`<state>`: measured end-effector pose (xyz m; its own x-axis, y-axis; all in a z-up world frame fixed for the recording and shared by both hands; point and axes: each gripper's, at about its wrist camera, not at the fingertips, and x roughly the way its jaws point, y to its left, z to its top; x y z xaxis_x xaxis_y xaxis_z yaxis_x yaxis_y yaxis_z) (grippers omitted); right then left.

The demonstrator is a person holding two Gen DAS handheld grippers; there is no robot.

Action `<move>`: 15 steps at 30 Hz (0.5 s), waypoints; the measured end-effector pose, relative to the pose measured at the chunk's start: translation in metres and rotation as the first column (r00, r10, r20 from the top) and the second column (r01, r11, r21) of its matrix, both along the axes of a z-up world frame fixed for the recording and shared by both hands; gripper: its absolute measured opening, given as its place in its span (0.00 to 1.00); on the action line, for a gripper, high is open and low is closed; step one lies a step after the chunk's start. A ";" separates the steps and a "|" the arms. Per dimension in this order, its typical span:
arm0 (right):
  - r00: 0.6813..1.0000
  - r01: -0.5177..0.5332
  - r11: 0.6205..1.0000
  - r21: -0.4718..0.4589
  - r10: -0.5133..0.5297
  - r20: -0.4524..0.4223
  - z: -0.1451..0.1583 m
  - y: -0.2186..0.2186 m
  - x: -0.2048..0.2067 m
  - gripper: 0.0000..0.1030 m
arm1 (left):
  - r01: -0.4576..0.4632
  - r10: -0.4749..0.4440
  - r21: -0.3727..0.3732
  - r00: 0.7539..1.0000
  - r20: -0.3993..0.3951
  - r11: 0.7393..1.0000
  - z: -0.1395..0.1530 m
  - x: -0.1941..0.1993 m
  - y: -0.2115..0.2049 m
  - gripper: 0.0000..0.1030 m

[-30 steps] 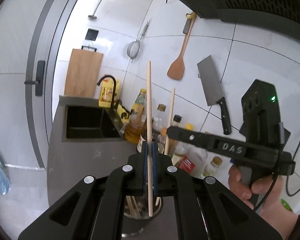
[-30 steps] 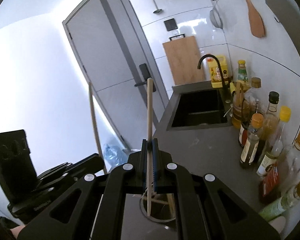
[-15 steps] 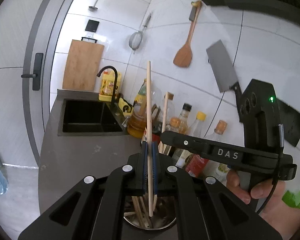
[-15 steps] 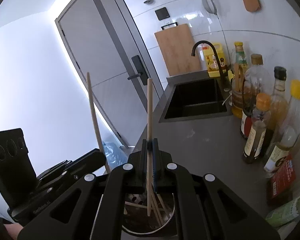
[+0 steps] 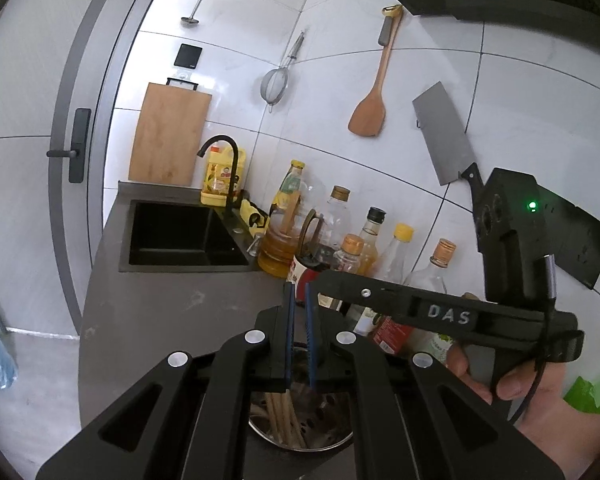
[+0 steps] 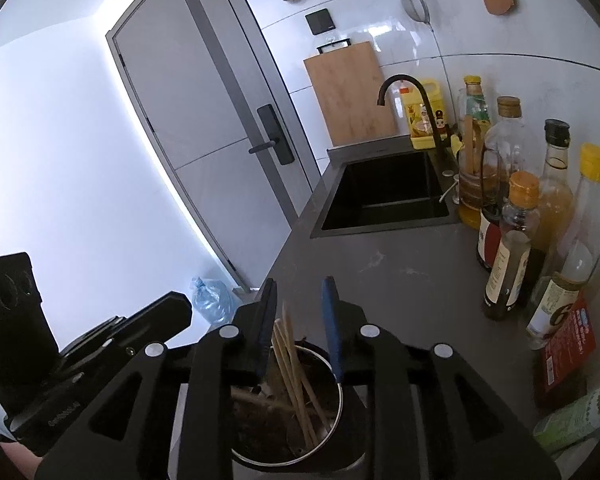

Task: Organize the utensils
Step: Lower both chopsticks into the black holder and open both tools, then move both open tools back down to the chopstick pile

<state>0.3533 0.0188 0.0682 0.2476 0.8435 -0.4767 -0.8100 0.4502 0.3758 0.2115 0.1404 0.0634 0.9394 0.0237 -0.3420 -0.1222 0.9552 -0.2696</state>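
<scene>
Both grippers hang over the steel holder on the grey bench. The left gripper stands slightly parted, gripping nothing; the right gripper gapes wide, empty. The wooden chopsticks lean inside the holder.

Home kitchen, probably: sink, oil bottles, hanging cleaver.

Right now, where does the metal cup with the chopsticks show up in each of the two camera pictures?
Left wrist view: the metal cup sits at the bottom centre, mostly hidden behind the open left gripper.
Right wrist view: the cup is at the bottom centre below the open right gripper, with chopsticks leaning inside.
Shared landmark: the black sink.
</scene>
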 end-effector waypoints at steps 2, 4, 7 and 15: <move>1.000 0.010 1.000 0.005 -0.010 0.004 0.002 -0.004 -0.001 0.31 | 0.001 -0.001 -0.002 1.000 0.001 1.000 0.001 -0.002 0.000 0.05; 1.000 0.012 1.000 0.016 -0.012 -0.016 0.004 -0.010 -0.001 0.31 | -0.001 0.001 0.002 1.000 0.003 1.000 0.004 -0.005 -0.001 0.05; 0.999 0.019 1.000 0.019 -0.018 -0.029 0.008 -0.017 -0.004 0.31 | 0.000 0.000 0.004 1.000 0.009 1.000 0.009 -0.011 -0.004 0.05; 1.000 0.015 1.000 0.006 -0.014 -0.016 0.019 -0.031 -0.029 0.32 | 0.010 -0.010 0.002 1.000 0.007 1.000 0.021 -0.032 -0.012 0.05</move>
<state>0.3247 -0.0122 0.0871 0.2524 0.8430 -0.4750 -0.7973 0.4594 0.3915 0.1799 0.1285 0.0847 0.9418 0.0146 -0.3358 -0.1106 0.9568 -0.2687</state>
